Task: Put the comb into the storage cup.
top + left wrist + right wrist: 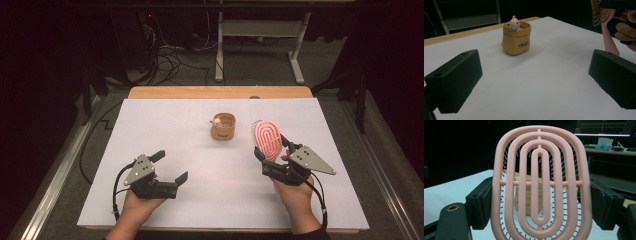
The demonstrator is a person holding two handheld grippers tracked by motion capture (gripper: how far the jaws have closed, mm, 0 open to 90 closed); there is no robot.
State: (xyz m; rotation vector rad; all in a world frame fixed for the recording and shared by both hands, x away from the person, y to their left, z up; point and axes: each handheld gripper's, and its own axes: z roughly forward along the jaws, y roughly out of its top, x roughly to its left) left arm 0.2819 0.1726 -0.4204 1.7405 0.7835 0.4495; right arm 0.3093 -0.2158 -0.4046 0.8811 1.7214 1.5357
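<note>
One pink hairbrush (268,140), oval, plastic, vented in concentric loops with thin bristles behind, pinched at its edges by the right hand-held gripper (272,152) and held upright above the right side of the white worktop (200,170). One small tan holder (223,127), sack-shaped and glossy, with a tiny pale figure (513,23) at its rim, standing far centre, well apart from the brush. Left hand-held gripper (170,167) near left, spread wide with nothing between its blocky black jaws. Two grippers, two hands, one brush, one holder.
</note>
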